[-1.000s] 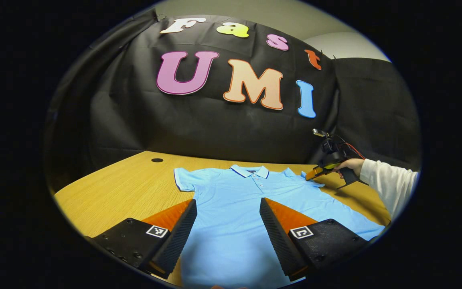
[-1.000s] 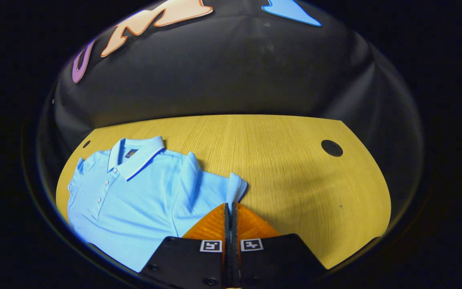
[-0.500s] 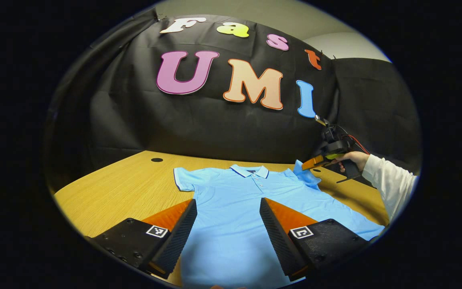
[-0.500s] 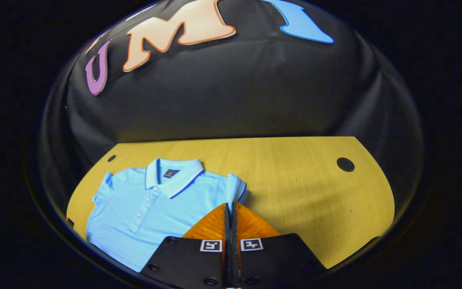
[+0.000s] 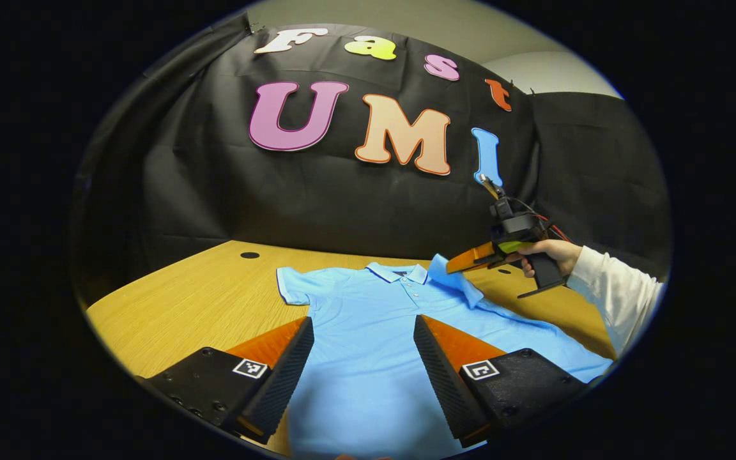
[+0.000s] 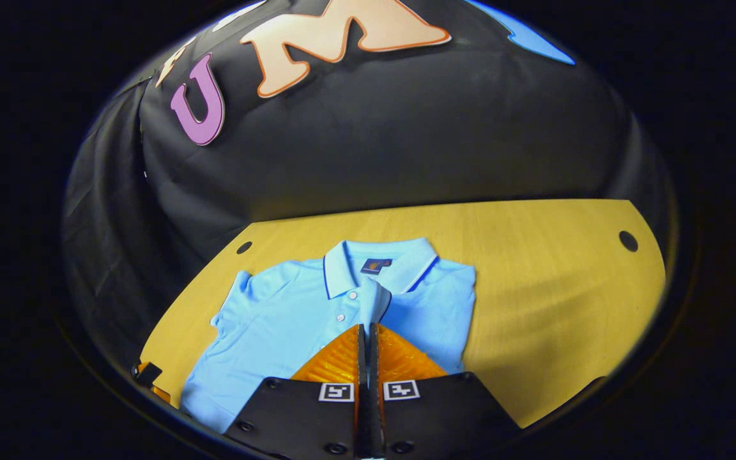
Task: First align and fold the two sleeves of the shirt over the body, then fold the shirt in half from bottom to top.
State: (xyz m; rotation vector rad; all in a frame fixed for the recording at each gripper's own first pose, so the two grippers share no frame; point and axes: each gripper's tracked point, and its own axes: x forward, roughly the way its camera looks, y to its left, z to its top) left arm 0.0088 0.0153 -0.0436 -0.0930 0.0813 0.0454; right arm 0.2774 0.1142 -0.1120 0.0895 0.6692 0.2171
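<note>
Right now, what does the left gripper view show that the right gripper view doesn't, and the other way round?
The left gripper view gives the open left tongs above the shirt's lower body, plus the hand and white cuff holding the right tongs from outside. The right gripper view gives those tongs close up, shut on the shirt sleeve over the buttons. Both share the blue polo shirt and the wooden table.

left gripper view low over shirt (image 5: 368, 332); right gripper view above collar.
</note>
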